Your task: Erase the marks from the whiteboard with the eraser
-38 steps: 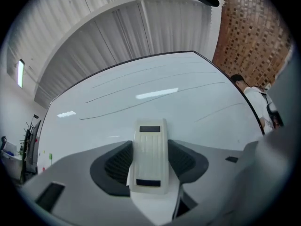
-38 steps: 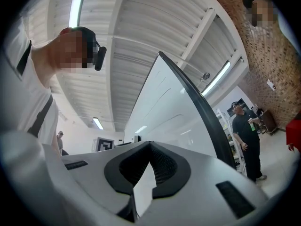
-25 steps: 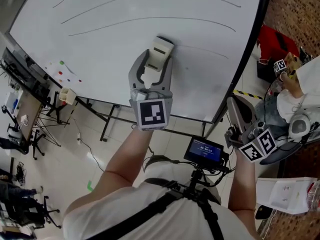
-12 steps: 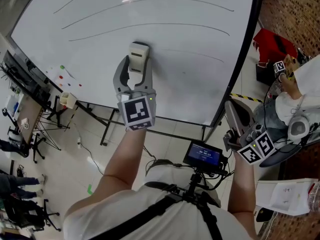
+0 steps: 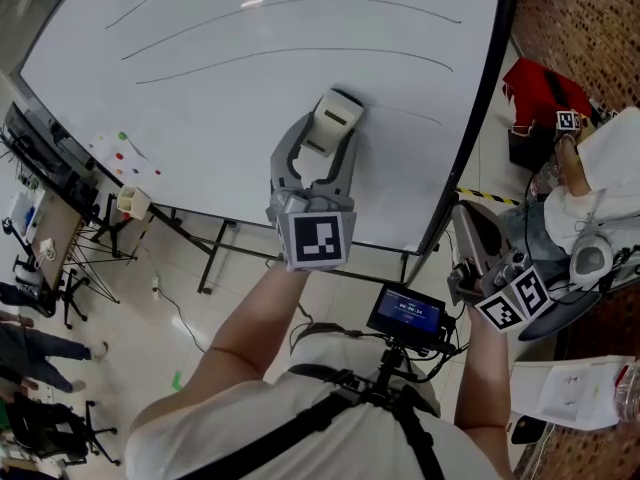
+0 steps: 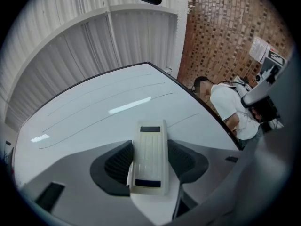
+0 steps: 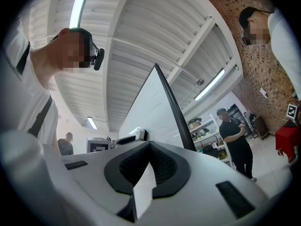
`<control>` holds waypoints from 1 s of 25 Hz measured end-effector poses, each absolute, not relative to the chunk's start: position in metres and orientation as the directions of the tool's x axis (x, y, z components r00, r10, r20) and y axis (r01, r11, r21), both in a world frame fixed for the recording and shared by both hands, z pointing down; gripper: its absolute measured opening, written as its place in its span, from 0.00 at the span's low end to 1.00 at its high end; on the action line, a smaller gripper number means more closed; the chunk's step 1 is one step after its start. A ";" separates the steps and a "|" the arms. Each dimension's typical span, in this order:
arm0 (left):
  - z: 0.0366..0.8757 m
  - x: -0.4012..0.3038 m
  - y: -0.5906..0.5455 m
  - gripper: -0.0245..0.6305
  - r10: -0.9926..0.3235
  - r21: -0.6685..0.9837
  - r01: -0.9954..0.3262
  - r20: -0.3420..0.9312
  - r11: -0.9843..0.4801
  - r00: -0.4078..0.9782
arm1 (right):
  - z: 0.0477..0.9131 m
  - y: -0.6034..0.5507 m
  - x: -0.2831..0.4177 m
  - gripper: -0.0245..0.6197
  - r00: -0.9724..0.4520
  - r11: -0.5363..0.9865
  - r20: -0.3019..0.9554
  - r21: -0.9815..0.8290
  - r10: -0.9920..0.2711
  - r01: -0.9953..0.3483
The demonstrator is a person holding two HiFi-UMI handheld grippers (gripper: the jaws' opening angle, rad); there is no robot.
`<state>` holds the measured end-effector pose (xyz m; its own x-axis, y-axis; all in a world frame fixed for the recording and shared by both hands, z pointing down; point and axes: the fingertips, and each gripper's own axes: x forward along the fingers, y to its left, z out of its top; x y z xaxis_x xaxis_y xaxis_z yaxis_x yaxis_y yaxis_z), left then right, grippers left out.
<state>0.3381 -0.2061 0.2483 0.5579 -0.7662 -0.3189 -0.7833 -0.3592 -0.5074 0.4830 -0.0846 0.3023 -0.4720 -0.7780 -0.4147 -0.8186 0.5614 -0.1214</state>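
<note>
Head view: from above the person (image 5: 300,418), steeply down onto the whiteboard (image 5: 200,118). Left gripper view: close behind its jaws, facing that same board. Right gripper view: tilted up toward the ceiling (image 7: 141,32), catching the board edge-on.

A brick wall (image 6: 225,36) rises on the right; pale floor tiles (image 5: 105,323) lie near left; strip lights (image 7: 76,11) line the ribbed white ceiling (image 7: 141,27).

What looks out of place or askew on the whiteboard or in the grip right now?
Nothing stands out. The cream rectangular eraser sits straight in the left gripper, its face against the white whiteboard. Thin dark curved lines run above it, not yet wiped. The right gripper is shut and empty.
</note>
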 end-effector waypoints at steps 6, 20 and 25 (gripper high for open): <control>0.250 0.339 -0.203 0.43 -0.708 -0.532 -0.726 -0.295 -0.437 0.642 | 0.297 -0.088 0.476 0.05 -0.490 0.577 -0.415 -0.110 -0.767 -0.810; 0.227 0.292 -0.227 0.43 -0.818 -0.411 -0.872 -0.381 -0.268 0.431 | 0.296 -0.087 0.474 0.05 -0.482 0.567 -0.411 -0.110 -0.773 -0.816; 0.242 0.351 -0.201 0.43 -0.756 -0.489 -0.791 -0.339 -0.367 0.560 | 0.302 -0.086 0.479 0.05 -0.472 0.558 -0.410 -0.119 -0.781 -0.821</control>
<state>0.3512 -0.2015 0.2423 0.5603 -0.7559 -0.3388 -0.7911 -0.3670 -0.4894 0.4794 -0.0858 0.3019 -0.4716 -0.7809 -0.4096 -0.8212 0.5582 -0.1188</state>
